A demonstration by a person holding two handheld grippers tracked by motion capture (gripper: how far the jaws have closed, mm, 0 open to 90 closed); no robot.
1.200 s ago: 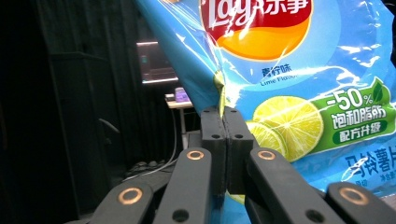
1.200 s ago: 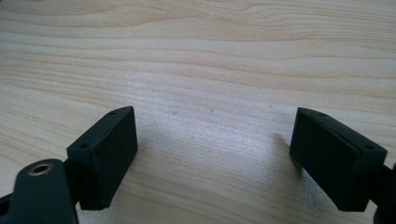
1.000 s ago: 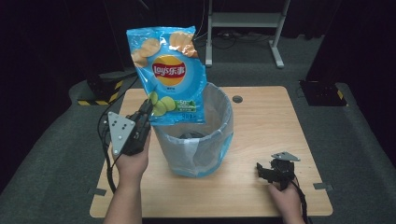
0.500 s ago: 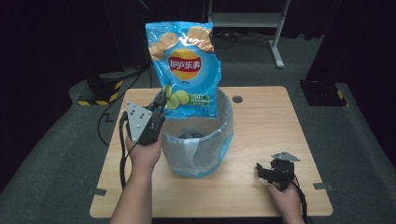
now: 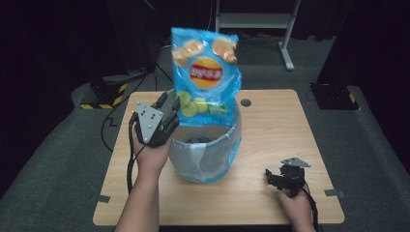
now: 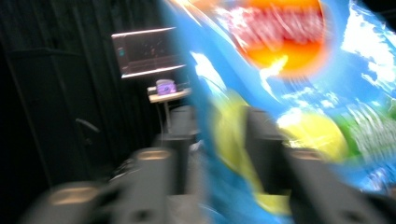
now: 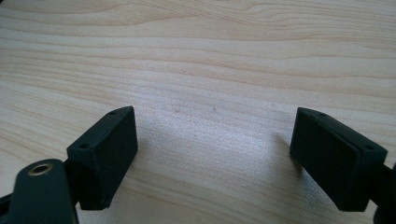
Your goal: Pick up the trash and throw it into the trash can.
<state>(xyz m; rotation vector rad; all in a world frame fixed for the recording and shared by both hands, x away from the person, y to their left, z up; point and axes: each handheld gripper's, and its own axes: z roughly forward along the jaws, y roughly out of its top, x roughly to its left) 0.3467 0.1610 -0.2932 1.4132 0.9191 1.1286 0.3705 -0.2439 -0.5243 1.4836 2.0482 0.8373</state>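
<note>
a desk of pale wood carries a bin lined with a blue-grey bag, standing near the desk's middle, with something dark just visible inside. above the bin's far rim hangs a blue chip bag, upright and face-on to the high view, its lower edge level with or just over the rim. the left gripper has its jaws closed on the bag's lower left corner, just beside the bin's left rim; the left gripper view, blurred, shows the blue and yellow film running between the two black jaws. the right gripper rests on the desk near the front right, well apart from the bin, its jaws wide apart with nothing but bare wood between them.

the step in hand looks to be dropping the chip bag into the bin. to do it well, the person would likely bring the corner over the bin's open middle, not its rim, then tip the tall bag so its length points down into the mouth before letting go. held by one low corner, the bag is top-heavy and could flop over the far rim. the liner looks loose, so the jaws had best stay clear of it.
</note>
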